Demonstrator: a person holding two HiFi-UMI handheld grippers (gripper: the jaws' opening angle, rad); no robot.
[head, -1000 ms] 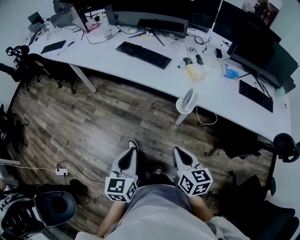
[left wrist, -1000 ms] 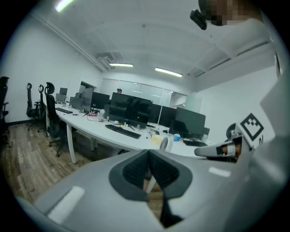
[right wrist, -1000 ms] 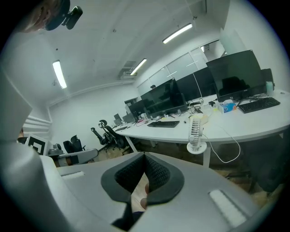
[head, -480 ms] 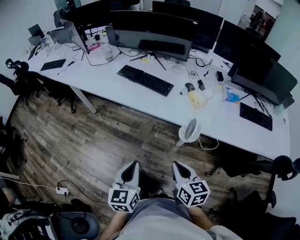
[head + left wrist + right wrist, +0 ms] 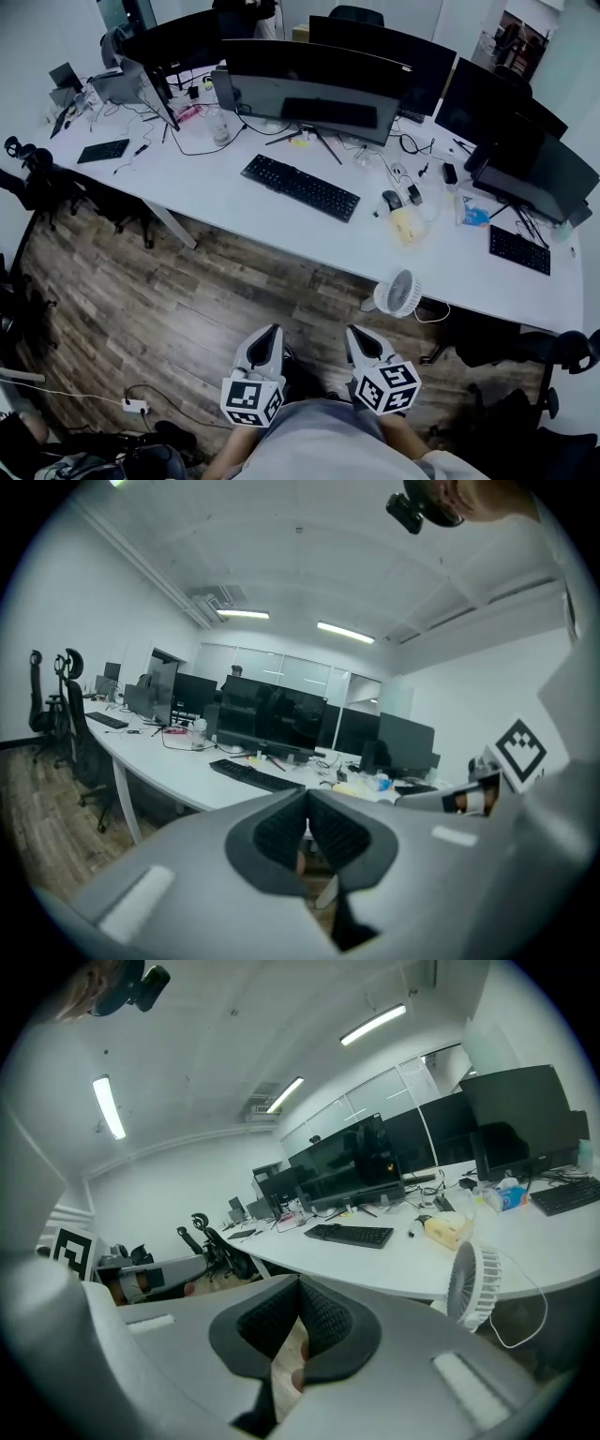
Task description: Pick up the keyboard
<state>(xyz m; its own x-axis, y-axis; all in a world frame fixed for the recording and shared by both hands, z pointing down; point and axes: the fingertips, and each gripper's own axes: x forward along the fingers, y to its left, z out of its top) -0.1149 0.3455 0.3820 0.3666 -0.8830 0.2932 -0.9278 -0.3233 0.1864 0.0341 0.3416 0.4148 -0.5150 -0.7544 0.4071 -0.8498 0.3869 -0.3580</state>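
The flat black plastic keyboard (image 5: 300, 187), probably light and stiff, best pinched at its ends, is awaiting the clenched, empty left claw (image 5: 270, 331) and right claw (image 5: 353, 331).

Fingers (image 5: 279, 834) together, kbd (image 5: 255, 774) ahead

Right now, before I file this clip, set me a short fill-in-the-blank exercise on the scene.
The black keyboard lies on the white ____, before the wide monitor.
The left tongs and the right tongs are both ____, holding nothing.
They hang above the ____ floor, short of the keyboard.
Missing: desk; shut; wooden.
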